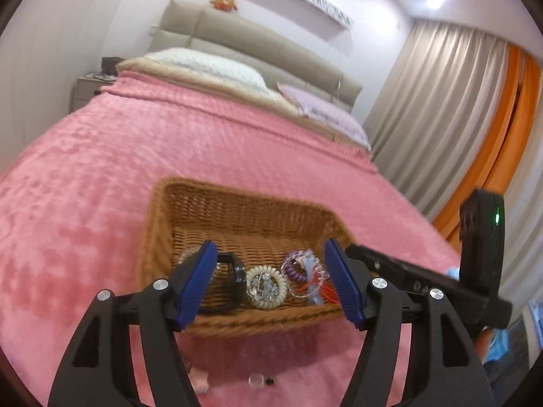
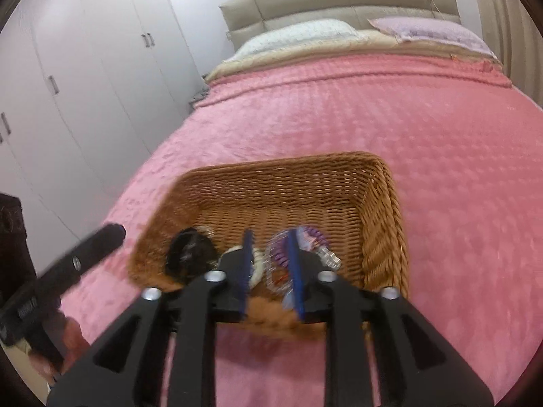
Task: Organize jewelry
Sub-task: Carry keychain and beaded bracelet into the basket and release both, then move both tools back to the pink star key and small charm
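We held both claws empty above the wicker basket (image 1: 237,203) on the pink bed (image 1: 101,169): the left claw (image 1: 271,281) gaped wide, the right claw (image 2: 271,271) stood partly open.

Pink blanket (image 1: 169,142), brown woven basket (image 1: 237,210), orange curtain (image 1: 502,129)

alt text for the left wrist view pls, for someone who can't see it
The open left tool frames a wicker basket on a pink bedspread, holding nothing. Inside lie a cream coil hair tie, a purple coil tie and a black band. The other tool's body enters at right.
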The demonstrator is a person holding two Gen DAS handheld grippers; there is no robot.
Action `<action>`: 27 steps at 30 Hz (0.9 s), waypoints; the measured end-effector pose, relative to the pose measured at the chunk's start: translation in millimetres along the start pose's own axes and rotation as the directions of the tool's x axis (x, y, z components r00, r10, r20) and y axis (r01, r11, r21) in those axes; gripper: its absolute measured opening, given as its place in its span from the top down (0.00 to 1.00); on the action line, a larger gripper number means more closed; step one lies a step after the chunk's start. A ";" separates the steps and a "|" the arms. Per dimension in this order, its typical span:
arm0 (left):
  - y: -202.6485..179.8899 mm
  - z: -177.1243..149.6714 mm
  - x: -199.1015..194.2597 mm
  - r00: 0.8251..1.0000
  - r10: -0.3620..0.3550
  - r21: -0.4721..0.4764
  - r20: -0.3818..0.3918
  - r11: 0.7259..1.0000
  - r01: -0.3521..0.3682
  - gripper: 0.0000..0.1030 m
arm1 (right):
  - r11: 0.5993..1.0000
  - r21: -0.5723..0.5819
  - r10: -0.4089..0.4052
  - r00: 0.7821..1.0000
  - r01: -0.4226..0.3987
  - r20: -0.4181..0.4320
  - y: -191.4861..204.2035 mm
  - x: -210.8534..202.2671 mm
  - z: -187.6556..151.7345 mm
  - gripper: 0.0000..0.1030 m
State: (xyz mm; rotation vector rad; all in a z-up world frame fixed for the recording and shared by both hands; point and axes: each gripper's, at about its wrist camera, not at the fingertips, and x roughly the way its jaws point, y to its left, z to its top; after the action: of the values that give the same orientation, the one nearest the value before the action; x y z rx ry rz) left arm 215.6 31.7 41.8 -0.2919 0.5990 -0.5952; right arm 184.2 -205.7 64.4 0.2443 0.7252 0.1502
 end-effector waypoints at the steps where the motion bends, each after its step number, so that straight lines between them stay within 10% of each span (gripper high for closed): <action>1: 4.1 -2.3 -15.6 1.000 -0.015 -0.021 0.008 1.000 0.015 0.38 | 1.000 -0.020 0.006 1.000 -0.005 0.015 7.9 -11.2 -6.1 0.54; 5: 20.3 -21.0 -52.9 0.998 -0.059 -0.088 0.008 0.994 0.059 0.38 | 0.993 -0.110 0.040 0.999 -0.039 0.013 38.5 -35.2 -31.1 0.52; 11: 34.3 -51.6 -84.5 0.998 0.057 -0.081 -0.018 0.995 -0.058 0.38 | 0.985 -0.167 0.038 0.998 -0.047 -0.055 73.5 -34.6 -73.1 0.52; 27: 60.5 -95.6 -22.1 0.963 0.101 -0.099 -0.250 0.987 -0.129 0.40 | 0.984 -0.175 -0.051 0.978 0.015 -0.204 82.1 38.0 -118.9 0.60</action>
State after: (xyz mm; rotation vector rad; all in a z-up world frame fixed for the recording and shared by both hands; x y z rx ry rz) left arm 169.7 84.6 -49.7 -0.2911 0.8843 -0.4886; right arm 128.2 -98.4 -23.3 0.0503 0.9187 0.2084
